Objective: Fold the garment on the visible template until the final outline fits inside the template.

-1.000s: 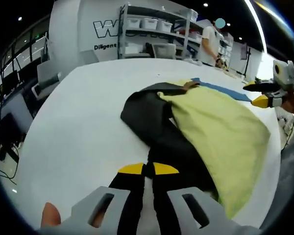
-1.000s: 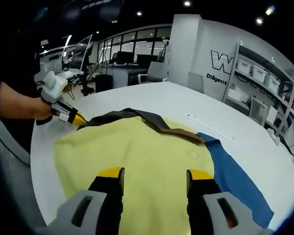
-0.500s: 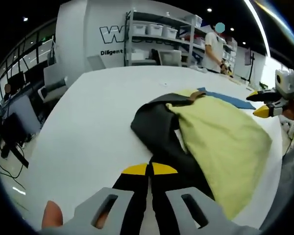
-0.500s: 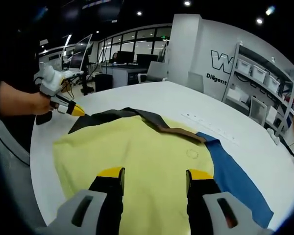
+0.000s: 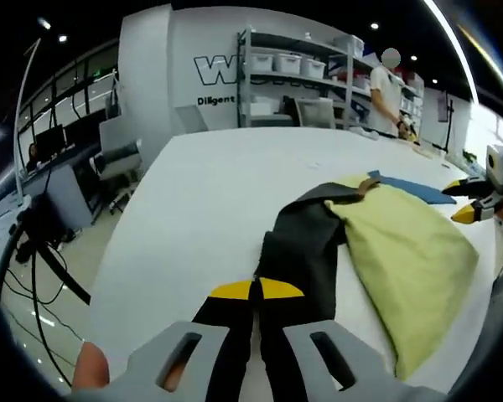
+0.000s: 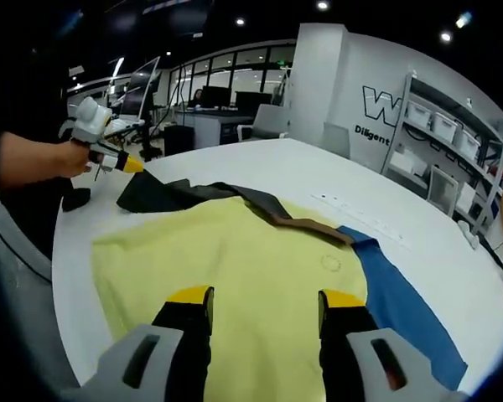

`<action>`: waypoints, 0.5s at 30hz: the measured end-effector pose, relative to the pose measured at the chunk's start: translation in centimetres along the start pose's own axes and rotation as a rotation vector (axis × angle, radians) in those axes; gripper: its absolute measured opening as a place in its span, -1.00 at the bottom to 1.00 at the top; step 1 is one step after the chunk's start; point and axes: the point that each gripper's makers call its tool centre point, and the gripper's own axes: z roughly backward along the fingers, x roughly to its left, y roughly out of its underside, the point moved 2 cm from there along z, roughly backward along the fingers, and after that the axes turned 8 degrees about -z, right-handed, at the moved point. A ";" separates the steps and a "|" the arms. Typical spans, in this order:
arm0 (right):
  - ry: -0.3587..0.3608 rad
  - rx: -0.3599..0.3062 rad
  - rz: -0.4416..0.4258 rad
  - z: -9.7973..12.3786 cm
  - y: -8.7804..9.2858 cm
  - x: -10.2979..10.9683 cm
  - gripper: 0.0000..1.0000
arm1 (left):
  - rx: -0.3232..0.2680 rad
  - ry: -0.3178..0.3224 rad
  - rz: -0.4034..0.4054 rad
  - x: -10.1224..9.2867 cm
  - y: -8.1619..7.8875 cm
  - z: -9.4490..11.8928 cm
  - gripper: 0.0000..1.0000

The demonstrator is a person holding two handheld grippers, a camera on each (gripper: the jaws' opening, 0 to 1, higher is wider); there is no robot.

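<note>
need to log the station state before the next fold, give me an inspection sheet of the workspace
surface: white table, round-edged, bare around the clothes
job's things: yellow garment lying flat; dark garment part pulled out to one side; blue template partly covered by the yellow cloth
clutter: nothing seen
grippers: left gripper jaws closed on the dark cloth's edge; right gripper jaws apart above the yellow cloth
cables: black cables on the floor beside the table
surroundings: shelving with bins, office chairs, a person at the back
</note>
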 end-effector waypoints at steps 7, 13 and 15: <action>0.001 0.002 0.002 0.0 0.0 0.0 -0.06 | 0.038 -0.063 -0.003 2.6 0.6 0.2 -1.00; 0.006 0.004 -0.001 0.0 0.1 -0.2 -0.06 | 0.086 -0.078 0.011 3.0 1.8 0.2 -1.00; 0.005 0.006 0.000 0.0 0.2 -0.2 -0.06 | 0.092 -0.076 0.012 2.8 2.1 0.0 -1.00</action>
